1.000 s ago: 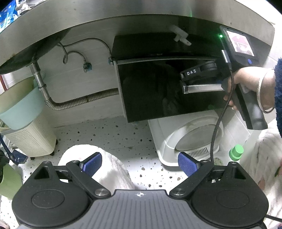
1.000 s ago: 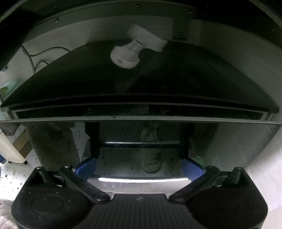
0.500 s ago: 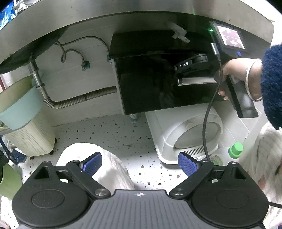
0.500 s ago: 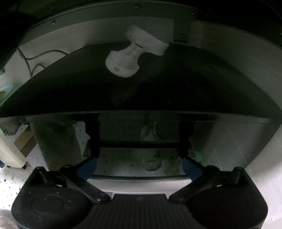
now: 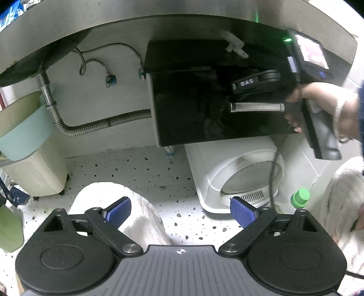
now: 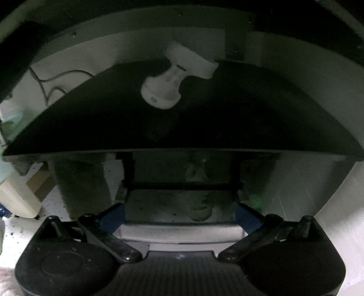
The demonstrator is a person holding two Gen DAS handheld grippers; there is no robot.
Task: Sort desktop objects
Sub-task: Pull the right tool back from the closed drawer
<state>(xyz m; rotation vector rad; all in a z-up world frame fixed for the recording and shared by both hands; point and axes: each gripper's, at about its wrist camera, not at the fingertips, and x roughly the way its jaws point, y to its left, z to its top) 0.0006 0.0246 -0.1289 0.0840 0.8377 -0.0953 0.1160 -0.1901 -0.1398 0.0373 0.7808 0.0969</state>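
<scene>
A glossy black drawer front [image 5: 193,113] with a silver bar handle [image 5: 257,107] hangs under the steel counter [image 5: 182,16]. Its top edge sits flush with the black cabinet top [image 6: 227,127]. My right gripper [image 6: 180,216] is open, with its blue pads [image 6: 113,216] spread to either side just above the handle [image 6: 179,230] and close against the glass. In the left wrist view a hand [image 5: 318,102] holds that gripper's body [image 5: 254,83] over the handle. My left gripper [image 5: 179,210] hangs open and empty above the floor, well back from the drawer.
A white plastic fitting [image 6: 168,91] lies on the cabinet top. Below the drawer stand a white domed appliance [image 5: 238,170] and a green-capped bottle [image 5: 301,197]. A fluffy white slipper [image 5: 145,216] lies under my left gripper. At left are a corrugated hose [image 5: 102,123], a teal basin [image 5: 22,132] and a cream basket [image 5: 29,173].
The gap along the drawer's top edge has closed as the front went in toward the cabinet. The right gripper moved forward with it. My left gripper stayed open.
</scene>
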